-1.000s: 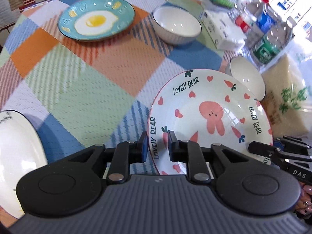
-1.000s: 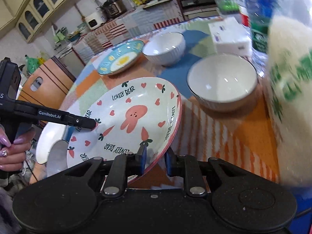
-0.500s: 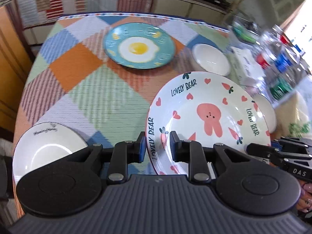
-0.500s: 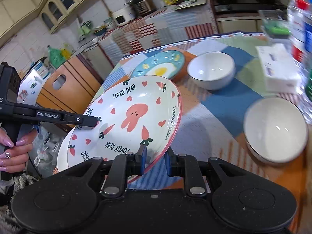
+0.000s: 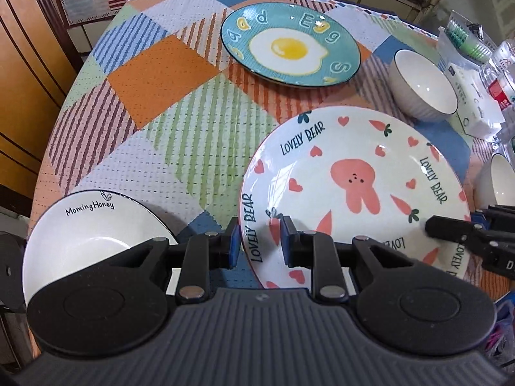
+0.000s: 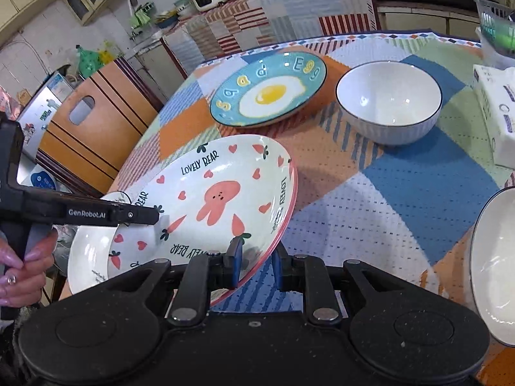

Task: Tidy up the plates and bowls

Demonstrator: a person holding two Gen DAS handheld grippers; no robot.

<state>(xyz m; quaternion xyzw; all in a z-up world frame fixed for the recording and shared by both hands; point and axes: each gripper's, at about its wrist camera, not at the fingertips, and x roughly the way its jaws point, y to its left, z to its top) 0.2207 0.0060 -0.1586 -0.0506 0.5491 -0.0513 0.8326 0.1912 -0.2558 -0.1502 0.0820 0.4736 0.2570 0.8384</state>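
Note:
Both grippers hold the white "Lovely Bear" rabbit plate [image 5: 354, 189] above the table. My left gripper [image 5: 259, 241] is shut on its left rim. My right gripper [image 6: 256, 265] is shut on the pink rim at the opposite side of the same plate [image 6: 219, 199]. A white "Morning Honey" plate [image 5: 87, 231] lies on the table at the near left, partly under the held plate in the right wrist view [image 6: 87, 263]. A blue fried-egg plate [image 5: 289, 45] lies at the far side. A white bowl [image 5: 425, 87] stands to the right of it.
A second white bowl [image 6: 495, 267] sits at the right edge. A tissue pack [image 6: 495, 112], bottles [image 5: 502, 77] and a clear box crowd the far right. A checked cloth [image 5: 154, 96] covers the table. An orange chair back [image 6: 96, 128] stands at the table's left.
Both grippers have lifted the rabbit plate and carried it leftwards, away from the bottles and the rice bag. It now hangs near the white Morning Honey plate.

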